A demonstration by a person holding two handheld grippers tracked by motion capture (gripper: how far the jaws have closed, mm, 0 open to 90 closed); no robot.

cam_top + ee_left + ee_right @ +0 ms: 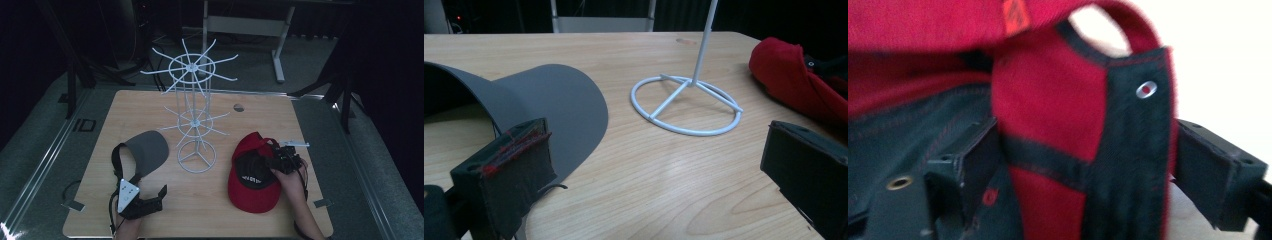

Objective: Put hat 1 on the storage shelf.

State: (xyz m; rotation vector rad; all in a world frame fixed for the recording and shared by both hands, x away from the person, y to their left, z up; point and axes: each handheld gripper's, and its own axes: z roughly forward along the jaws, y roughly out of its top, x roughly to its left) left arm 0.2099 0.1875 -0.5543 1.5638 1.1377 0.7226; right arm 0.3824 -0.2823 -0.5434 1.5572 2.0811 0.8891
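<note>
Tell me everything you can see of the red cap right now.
The red cap lies upside down on the wooden table, right of the white wire stand, its brim toward the person. It looks like red fabric with a black lining, black-edged seams and small metal eyelets; a strap arches over the back opening. The right tongs straddle its rear edge, one jaw inside the crown, one outside, still wide with the fabric between them.

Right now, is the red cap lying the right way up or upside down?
Upside down. The red cap shows its dark inside lining facing up on the table.
</note>
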